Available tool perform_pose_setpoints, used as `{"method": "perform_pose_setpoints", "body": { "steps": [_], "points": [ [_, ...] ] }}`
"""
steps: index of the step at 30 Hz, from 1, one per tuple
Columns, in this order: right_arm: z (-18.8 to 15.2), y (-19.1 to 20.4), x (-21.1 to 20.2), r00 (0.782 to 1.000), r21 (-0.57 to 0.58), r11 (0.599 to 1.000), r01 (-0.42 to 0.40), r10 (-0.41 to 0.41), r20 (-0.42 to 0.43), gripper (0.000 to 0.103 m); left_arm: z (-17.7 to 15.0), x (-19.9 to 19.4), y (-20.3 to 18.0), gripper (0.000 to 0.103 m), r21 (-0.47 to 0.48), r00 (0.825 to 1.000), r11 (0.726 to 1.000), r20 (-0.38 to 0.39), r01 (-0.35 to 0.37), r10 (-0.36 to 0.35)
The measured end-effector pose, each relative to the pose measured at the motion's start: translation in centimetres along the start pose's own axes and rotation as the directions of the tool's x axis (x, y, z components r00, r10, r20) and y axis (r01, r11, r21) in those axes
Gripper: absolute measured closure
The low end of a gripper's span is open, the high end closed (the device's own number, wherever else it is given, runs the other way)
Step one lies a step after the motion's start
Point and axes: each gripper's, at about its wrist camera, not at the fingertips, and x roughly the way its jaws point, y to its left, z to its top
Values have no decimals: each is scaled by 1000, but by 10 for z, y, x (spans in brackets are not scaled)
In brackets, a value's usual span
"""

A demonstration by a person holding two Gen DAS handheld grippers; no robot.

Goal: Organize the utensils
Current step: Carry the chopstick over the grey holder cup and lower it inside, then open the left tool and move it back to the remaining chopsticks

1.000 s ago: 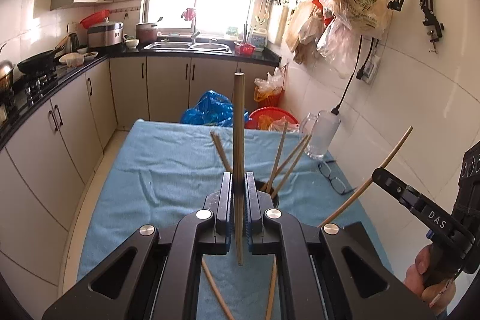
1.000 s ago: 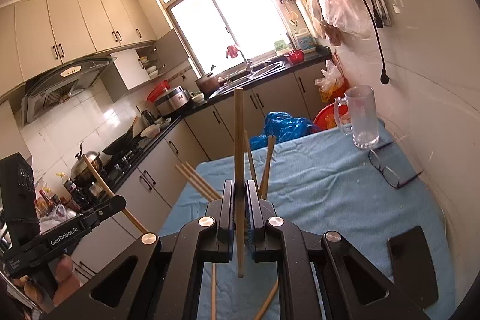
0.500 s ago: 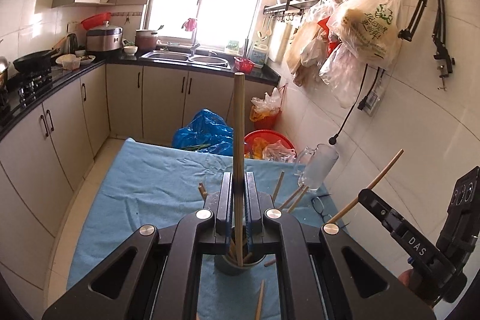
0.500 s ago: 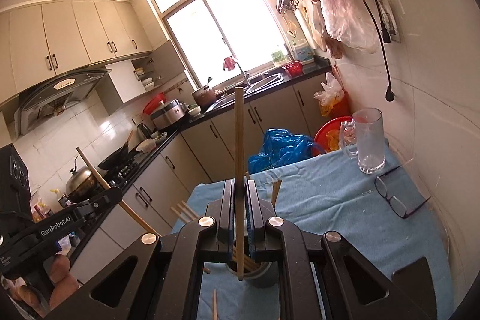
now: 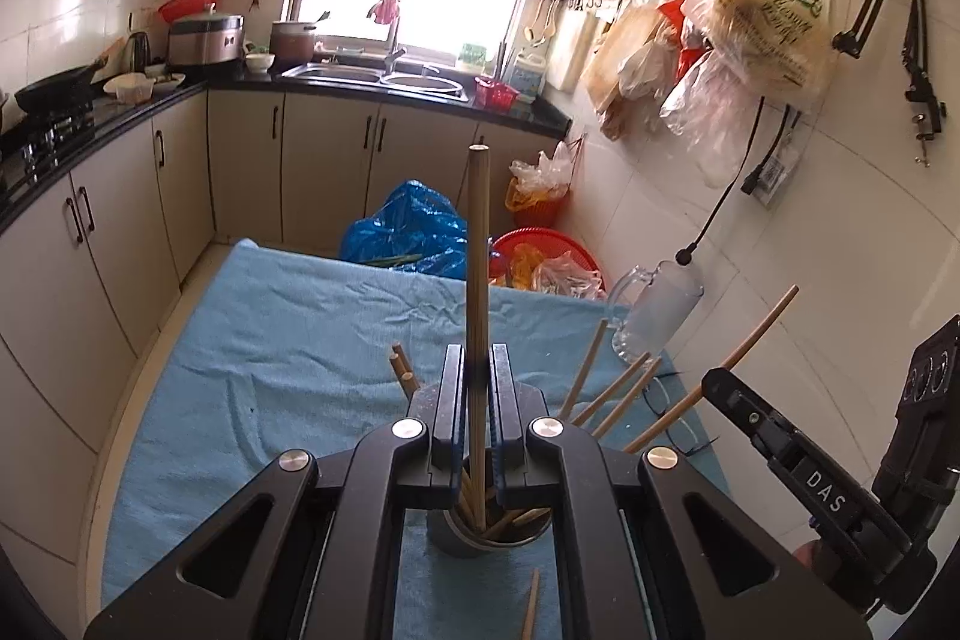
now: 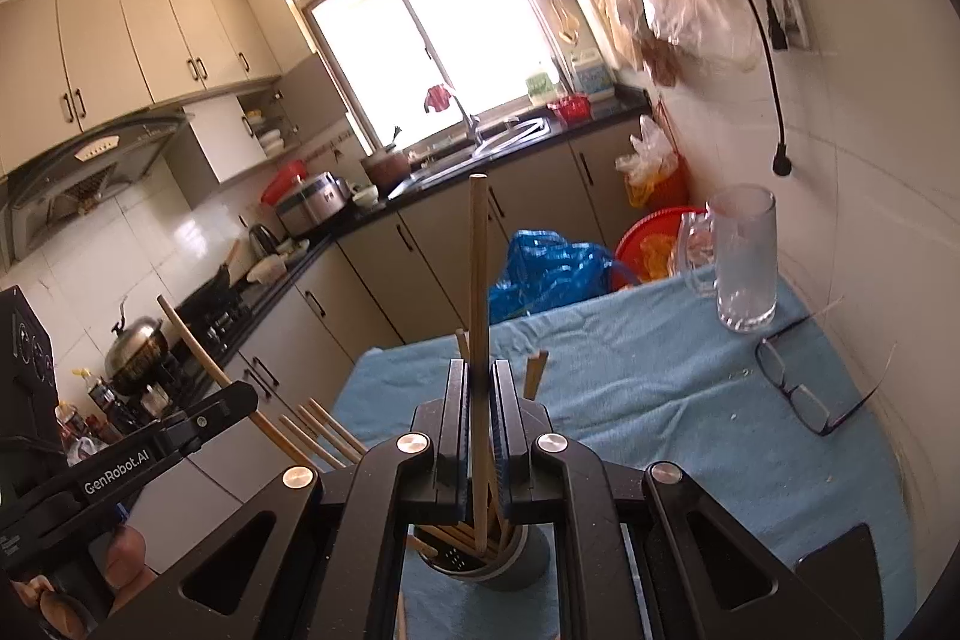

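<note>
My left gripper (image 5: 477,382) is shut on an upright wooden chopstick (image 5: 478,256); its lower tip reaches into the grey metal holder (image 5: 480,535) just below, which holds several chopsticks (image 5: 612,388). My right gripper (image 6: 479,394) is shut on another upright chopstick (image 6: 478,268), its tip also inside the holder (image 6: 498,559). Each gripper shows in the other's view, the right one (image 5: 744,406) with its chopstick, the left one (image 6: 198,418) likewise. A loose chopstick (image 5: 530,604) lies on the cloth before the holder.
A blue cloth (image 5: 288,334) covers the table. A glass mug (image 6: 741,259) and black glasses (image 6: 798,388) sit at the far right by the tiled wall. A dark flat object (image 6: 840,562) lies near right. Kitchen cabinets and blue bag (image 5: 408,226) stand beyond the table.
Both grippers have come down over the holder with their chopsticks; the lower tips have gone from above the cloth into the holder.
</note>
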Motion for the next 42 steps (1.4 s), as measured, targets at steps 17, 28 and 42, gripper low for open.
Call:
{"method": "perform_pose_setpoints", "body": {
  "steps": [17,28,42],
  "points": [
    [-26,-12,44,992,14,1000,16,-14,-128,93,-22,27,13,94,10,998,999,-42,-39,39],
    [-28,-16,15,995,24,1000,18,-16,-96,80,-30,-13,12,62,26,999,999,43,-22,21],
    [-125,-58,19,944,134,990,53,-6,-331,65,-164,-8,77,57,-42,971,986,-187,-160,150]
  ]
}}
